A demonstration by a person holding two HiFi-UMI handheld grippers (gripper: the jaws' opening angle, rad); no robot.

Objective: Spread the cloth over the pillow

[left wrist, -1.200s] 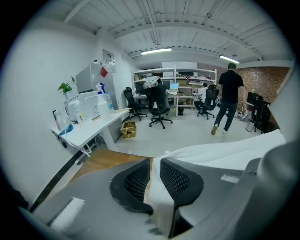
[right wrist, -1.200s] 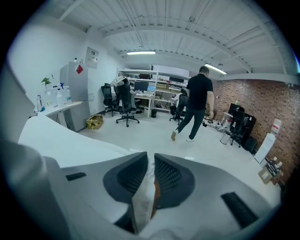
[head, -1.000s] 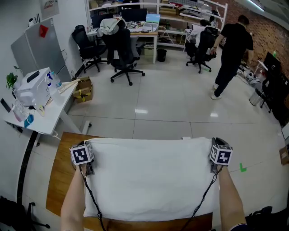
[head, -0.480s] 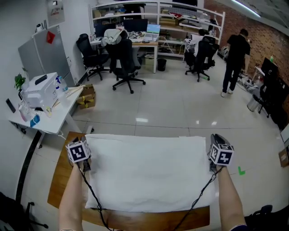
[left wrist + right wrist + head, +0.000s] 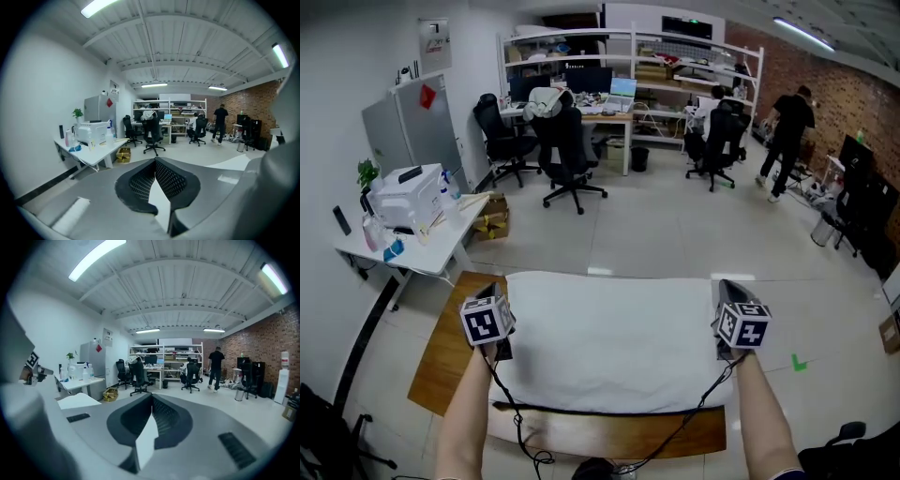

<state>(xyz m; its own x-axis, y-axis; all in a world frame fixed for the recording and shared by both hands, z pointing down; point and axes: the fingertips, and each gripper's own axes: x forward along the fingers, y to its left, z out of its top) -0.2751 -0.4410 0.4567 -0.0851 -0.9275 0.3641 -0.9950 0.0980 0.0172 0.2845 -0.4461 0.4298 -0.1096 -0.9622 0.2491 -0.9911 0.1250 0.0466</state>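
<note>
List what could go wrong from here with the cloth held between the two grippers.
1. The left gripper and right gripper each pinch only a thin corner sliver of the cloth; a tug could slip it free.
2. The cables hang by the cloth's near edge and might snag it.
3. The cloth hides what lies beneath, so its placement over the wooden table can't be checked.

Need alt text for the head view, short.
The left tongs and right tongs each clamp a side edge of a white cloth spread between them over a wooden table. Behind is an open office with desks, swivel chairs and a person at far right.
</note>
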